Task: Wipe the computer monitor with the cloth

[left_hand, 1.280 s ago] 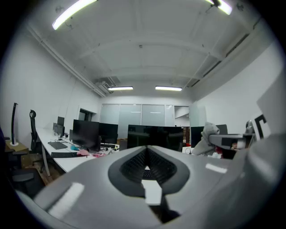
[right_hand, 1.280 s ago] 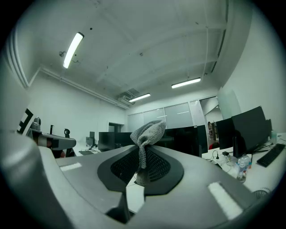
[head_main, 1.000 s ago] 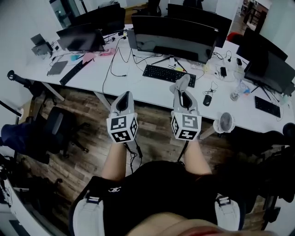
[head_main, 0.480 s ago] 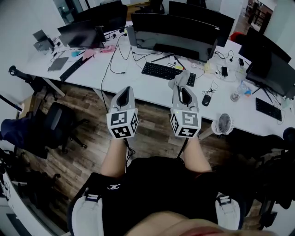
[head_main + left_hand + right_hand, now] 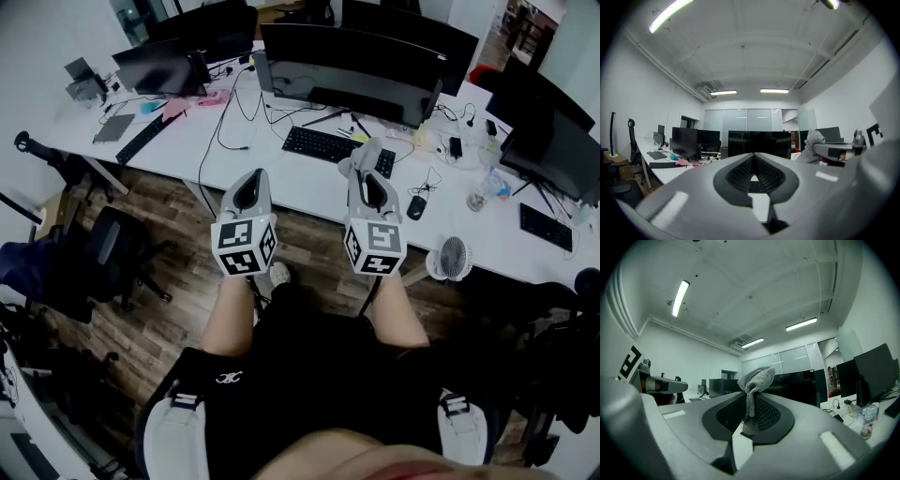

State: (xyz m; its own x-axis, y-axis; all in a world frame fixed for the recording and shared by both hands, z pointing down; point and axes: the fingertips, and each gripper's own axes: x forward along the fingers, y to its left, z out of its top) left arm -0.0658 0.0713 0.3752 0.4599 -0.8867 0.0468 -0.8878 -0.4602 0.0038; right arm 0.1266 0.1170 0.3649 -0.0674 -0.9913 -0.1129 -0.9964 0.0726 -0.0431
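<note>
A wide black computer monitor (image 5: 352,70) stands on the white desk (image 5: 281,173) ahead of me, also in the left gripper view as the dark monitor (image 5: 759,143). My right gripper (image 5: 366,169) is shut on a grey knitted cloth (image 5: 367,155), which sticks up bunched from the jaw tips as the cloth (image 5: 753,385). It hovers over the desk's front edge, short of the screen. My left gripper (image 5: 255,180) is held level beside it, jaws shut with nothing between them, its tip (image 5: 753,157) pointing at the monitor.
A black keyboard (image 5: 336,148) lies before the monitor, with a mouse (image 5: 417,208) and cables to its right. More monitors (image 5: 548,127) stand right and back left. A small white fan (image 5: 452,255) sits by the desk's near edge. A black office chair (image 5: 103,262) stands left on the wooden floor.
Both grippers have drifted slightly up and toward the desk in the head view; the cloth stays clamped in the right gripper. A shoe now shows below the left gripper.
</note>
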